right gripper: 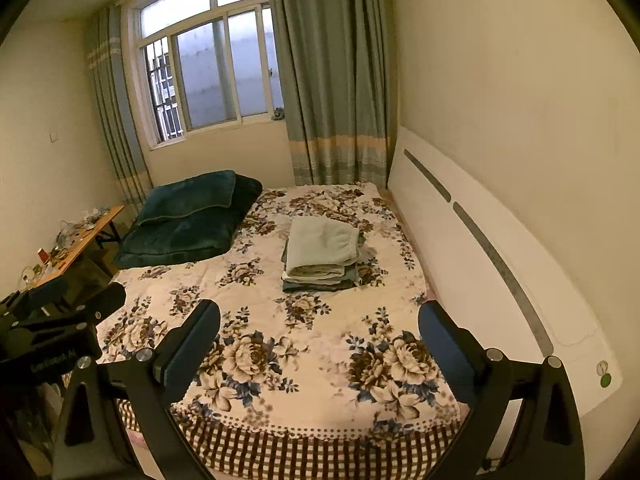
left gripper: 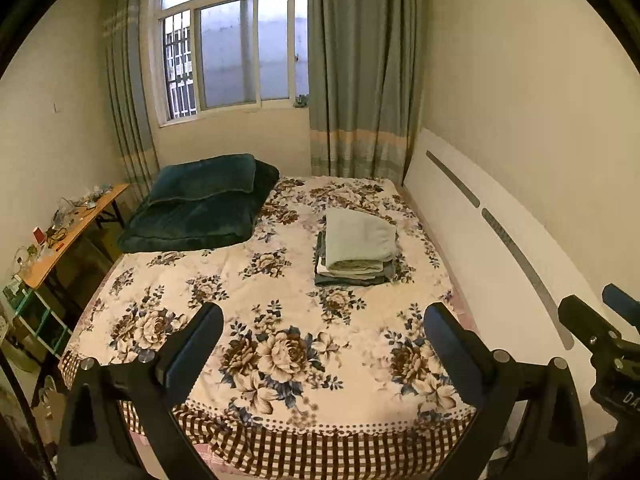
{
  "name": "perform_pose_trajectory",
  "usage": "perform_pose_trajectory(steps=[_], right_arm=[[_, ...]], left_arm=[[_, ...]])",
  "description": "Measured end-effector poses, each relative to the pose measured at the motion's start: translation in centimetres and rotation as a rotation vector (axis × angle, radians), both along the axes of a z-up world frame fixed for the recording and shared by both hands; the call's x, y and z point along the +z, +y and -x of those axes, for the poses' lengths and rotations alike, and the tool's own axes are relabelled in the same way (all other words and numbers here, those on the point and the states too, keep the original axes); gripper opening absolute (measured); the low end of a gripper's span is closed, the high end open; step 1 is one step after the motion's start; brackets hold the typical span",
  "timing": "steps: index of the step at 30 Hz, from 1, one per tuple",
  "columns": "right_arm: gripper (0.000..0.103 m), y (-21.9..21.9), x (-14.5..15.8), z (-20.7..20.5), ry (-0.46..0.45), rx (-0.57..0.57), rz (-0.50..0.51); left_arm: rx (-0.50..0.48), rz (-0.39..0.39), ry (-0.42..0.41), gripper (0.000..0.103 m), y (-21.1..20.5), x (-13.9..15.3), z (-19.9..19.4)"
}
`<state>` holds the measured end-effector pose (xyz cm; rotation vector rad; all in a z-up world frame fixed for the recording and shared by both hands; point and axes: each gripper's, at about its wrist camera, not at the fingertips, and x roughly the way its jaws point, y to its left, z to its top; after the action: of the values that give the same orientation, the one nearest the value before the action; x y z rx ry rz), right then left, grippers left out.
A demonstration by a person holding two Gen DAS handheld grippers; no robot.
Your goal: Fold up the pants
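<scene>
My left gripper [left gripper: 322, 326] and right gripper [right gripper: 320, 322] both gape empty; folded pants [left gripper: 358, 246] lie well ahead on the bed [left gripper: 224, 276].

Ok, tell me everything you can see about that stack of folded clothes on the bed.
The stack of folded clothes lies on the floral bedspread, toward the headboard side. A pale green, soft-looking piece sits on top, over darker grey-blue layers. It looks neat and squared. Nothing else touches it; both grippers are open and well short of it.
</scene>
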<state>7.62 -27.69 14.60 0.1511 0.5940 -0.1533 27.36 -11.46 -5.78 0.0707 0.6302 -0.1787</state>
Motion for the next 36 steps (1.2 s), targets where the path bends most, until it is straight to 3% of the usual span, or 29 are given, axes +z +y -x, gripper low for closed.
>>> perform_pose_trajectory(steps=[10,21,29,36], right_arm=[[0.102,-1.9,0.3,-4.8,0.01,-0.017,0.001],[0.102,-4.4,0.4,-13.4,0.06,-0.046,0.04],[0.102,-5.7,-1.0,-18.4,0.109,-0.051,0.042],[0.102,-5.9,-1.7,-19.9,0.127,-0.036,0.038]], left_arm=[[0.008,-0.023,0.01,0.103,-2.0,-0.5,-4.2],[0.026,-0.057,0.079,0.103,-4.4,-0.8,-10.2],[0.041,-0.086,0.078,0.103,-5.4,-0.9,-12.0],[0.062,-0.101,0.08,0.103,-5.5,-1.2,-12.8]])
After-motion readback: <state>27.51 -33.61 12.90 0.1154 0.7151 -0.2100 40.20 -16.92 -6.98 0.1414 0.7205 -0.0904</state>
